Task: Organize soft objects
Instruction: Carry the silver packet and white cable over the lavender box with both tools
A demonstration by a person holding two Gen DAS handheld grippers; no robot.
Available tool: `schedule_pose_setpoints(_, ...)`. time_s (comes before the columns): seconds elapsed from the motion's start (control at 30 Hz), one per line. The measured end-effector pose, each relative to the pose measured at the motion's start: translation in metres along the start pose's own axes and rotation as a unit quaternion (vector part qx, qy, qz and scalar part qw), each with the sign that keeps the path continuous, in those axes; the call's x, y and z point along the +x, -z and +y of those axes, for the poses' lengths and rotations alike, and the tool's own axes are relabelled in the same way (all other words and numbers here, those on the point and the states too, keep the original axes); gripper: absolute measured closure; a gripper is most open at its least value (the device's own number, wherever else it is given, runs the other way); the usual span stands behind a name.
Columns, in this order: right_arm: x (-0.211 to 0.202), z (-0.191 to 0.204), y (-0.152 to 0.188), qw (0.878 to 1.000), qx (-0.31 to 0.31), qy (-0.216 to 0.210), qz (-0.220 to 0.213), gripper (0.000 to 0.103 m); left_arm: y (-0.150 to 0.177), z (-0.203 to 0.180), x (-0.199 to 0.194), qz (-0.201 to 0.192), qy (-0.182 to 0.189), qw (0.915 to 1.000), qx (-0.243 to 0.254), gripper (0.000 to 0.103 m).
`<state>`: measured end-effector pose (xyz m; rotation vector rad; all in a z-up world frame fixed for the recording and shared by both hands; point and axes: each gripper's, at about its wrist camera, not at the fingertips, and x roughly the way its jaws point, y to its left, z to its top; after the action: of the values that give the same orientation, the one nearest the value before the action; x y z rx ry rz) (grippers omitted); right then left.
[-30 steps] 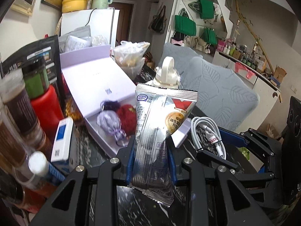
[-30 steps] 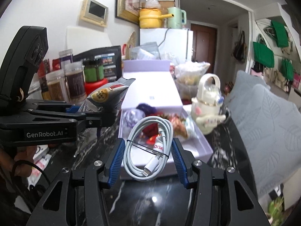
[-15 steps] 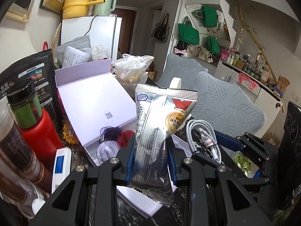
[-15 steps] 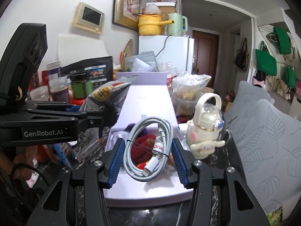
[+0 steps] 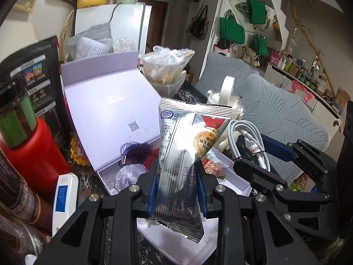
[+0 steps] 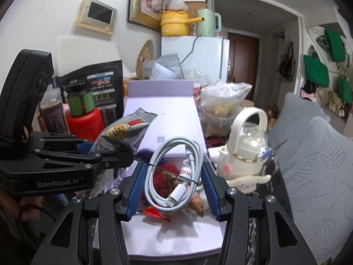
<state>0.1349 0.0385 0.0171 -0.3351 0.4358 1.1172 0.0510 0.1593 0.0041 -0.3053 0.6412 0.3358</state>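
Note:
My left gripper [image 5: 176, 190] is shut on a silver snack packet [image 5: 183, 161] and holds it upright above the open lilac box [image 5: 233, 181]. The packet also shows in the right wrist view [image 6: 123, 132]. My right gripper [image 6: 174, 183] is shut on a coiled white cable [image 6: 174, 172], also over the box [image 6: 176, 238]. The cable shows in the left wrist view [image 5: 249, 141]. Purple and red soft pouches [image 5: 136, 154] lie inside the box, with a red one [image 6: 161, 178] under the cable.
A red jar [image 5: 28, 154] with a green-labelled jar on it and a blue-and-white carton [image 5: 64, 196] stand left of the box. A white cartoon bottle [image 6: 247, 154] stands right of it. A plastic bag of food [image 5: 167, 68] sits behind. A grey cushioned chair [image 6: 313, 154] is at right.
Both grippers have risen and moved forward over the box, still holding the packet and the cable. The box now lies lower in both views.

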Motion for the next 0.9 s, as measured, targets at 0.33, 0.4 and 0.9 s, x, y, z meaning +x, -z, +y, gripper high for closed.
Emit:
schedule_pose_setpoints(0.33,0.027,-0.012,0.024,0.999,0.026,-0.010,0.032,0.053,0.017,0.002,0.036,0.047,0.002,0.9989,-0.005,0.073)
schedule_pose_setpoints(0.4,0.032,-0.014,0.030,0.999,0.036,-0.015,0.037,0.053,0.021,0.001,0.042,0.055,0.002,0.9985,-0.006,0.073)
schedule_pose_setpoints(0.9,0.057,-0.013,0.054,0.997,0.023,-0.015,0.071,0.053,0.047,0.006,0.082,0.114,0.004,0.9934,-0.010,0.073)
